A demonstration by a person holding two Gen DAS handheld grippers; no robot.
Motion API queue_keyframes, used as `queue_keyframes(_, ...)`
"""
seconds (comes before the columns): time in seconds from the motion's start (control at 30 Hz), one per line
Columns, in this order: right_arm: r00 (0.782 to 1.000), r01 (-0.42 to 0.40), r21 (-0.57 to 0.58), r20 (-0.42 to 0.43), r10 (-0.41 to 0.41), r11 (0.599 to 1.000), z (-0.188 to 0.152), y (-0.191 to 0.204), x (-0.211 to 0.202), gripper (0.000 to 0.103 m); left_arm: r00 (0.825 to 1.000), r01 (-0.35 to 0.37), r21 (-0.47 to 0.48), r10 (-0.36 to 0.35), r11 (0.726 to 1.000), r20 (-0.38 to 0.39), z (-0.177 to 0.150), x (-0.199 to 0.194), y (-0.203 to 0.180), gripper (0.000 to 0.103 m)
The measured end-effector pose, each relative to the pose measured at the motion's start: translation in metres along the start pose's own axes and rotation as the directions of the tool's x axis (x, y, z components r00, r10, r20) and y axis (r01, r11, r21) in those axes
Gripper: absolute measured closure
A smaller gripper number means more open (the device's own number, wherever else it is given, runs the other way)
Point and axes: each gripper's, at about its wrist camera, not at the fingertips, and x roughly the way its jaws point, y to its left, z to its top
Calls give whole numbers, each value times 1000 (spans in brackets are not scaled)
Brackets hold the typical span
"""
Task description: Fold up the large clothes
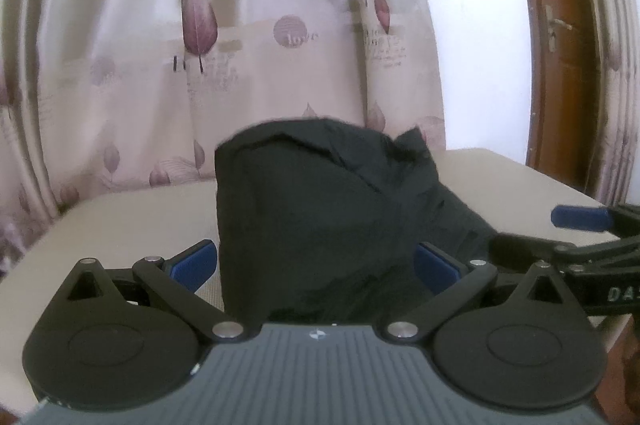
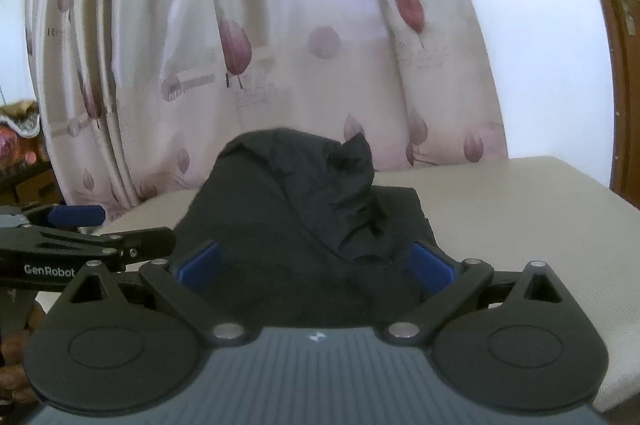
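A black garment [image 1: 320,201] lies bunched on the beige padded table [image 1: 120,221], its near part standing up in a rumpled hump. My left gripper [image 1: 316,265] is open, its blue pads [image 1: 196,263] wide apart on either side of the cloth's near edge. The right wrist view shows the same garment [image 2: 304,217], with a crumpled peak at its far side. There my right gripper [image 2: 316,265] is also open, straddling the cloth. Each gripper shows at the edge of the other's view: right gripper fingers [image 1: 580,217], left gripper fingers [image 2: 76,213]. Whether any pad touches the cloth is unclear.
A pale curtain [image 1: 240,45] with purple leaf prints hangs behind the table. A white wall and a brown wooden door [image 1: 560,45] stand at the right. The bare table top [image 2: 520,197] stretches to the right of the garment. Cluttered items [image 2: 20,145] sit far left.
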Motion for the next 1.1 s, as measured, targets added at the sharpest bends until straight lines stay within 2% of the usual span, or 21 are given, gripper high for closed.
queue_keyframes(0.1, 999, 8, -67, -33, -10, 998, -3, -3, 16, 2, 1000, 14, -41, -15, 999, -26, -12, 10, 4, 0)
queue_keyframes(0.17, 996, 55, -107, -67, -62, 993, -8, -6, 29, 4, 999, 37, -47, -39, 998, -37, -21, 16, 5, 0)
queue_keyframes(0.23, 992, 52, -93, -108, -62, 994, -16, -15, 39, 32, 998, 51, -33, -52, 998, -46, -30, 22, 1, 0)
queue_keyframes(0.27, 989, 50, -85, -132, -61, 995, -20, -19, 43, 35, 997, 60, -19, -61, 998, -53, -33, 25, -2, 1)
queue_keyframes(0.33, 987, 34, -55, -155, -42, 998, -30, -28, 48, 35, 993, 85, 5, -84, 996, -79, -41, 33, -7, 1)
queue_keyframes(0.4, 983, 16, -50, -182, -25, 999, -30, -33, 50, 35, 995, 82, 16, -81, 997, -64, -46, 34, -10, 1)
queue_keyframes(0.47, 973, -6, -81, -229, -13, 997, -11, -34, 51, 35, 995, 82, 28, -81, 996, -54, -49, 35, -11, 0)
queue_keyframes(0.5, 975, 6, -92, -220, -26, 996, 2, -34, 48, 34, 995, 88, 21, -86, 996, -52, -50, 36, -10, 0)
queue_keyframes(0.57, 994, -22, -106, -108, 10, 994, 42, -32, 32, 34, 994, 100, 13, -100, 995, -43, -52, 35, -7, 0)
queue_keyframes(0.63, 995, -94, -147, -55, 87, 985, 82, -21, 32, 33, 994, 108, 19, -107, 994, -37, -55, 34, -7, 0)
queue_keyframes(0.7, 986, -165, -210, -56, 156, 964, 113, -2, 51, 33, 992, 118, 20, -117, 993, -38, -55, 33, -7, 0)
queue_keyframes(0.77, 976, -218, -295, -95, 198, 930, 137, 23, 86, 37, 991, 126, 20, -125, 992, -41, -55, 32, -8, 0)
queue_keyframes(0.83, 963, -263, -357, -152, 222, 897, 148, 47, 124, 66, 991, 130, 24, -129, 991, -46, -55, 32, -9, 0)
queue_keyframes(0.97, 931, -356, -495, -265, 253, 792, 145, 99, 181, 72, 988, 143, 25, -141, 989, -55, -54, 33, -6, 0)
queue_keyframes(1.03, 933, -344, -586, -301, 197, 734, 130, 116, 203, 73, 988, 146, 23, -145, 989, -58, -54, 33, -5, 0)
queue_keyframes(1.1, 940, -308, -647, -321, 118, 697, 116, 116, 222, 76, 987, 152, 17, -151, 988, -60, -54, 32, -4, 0)
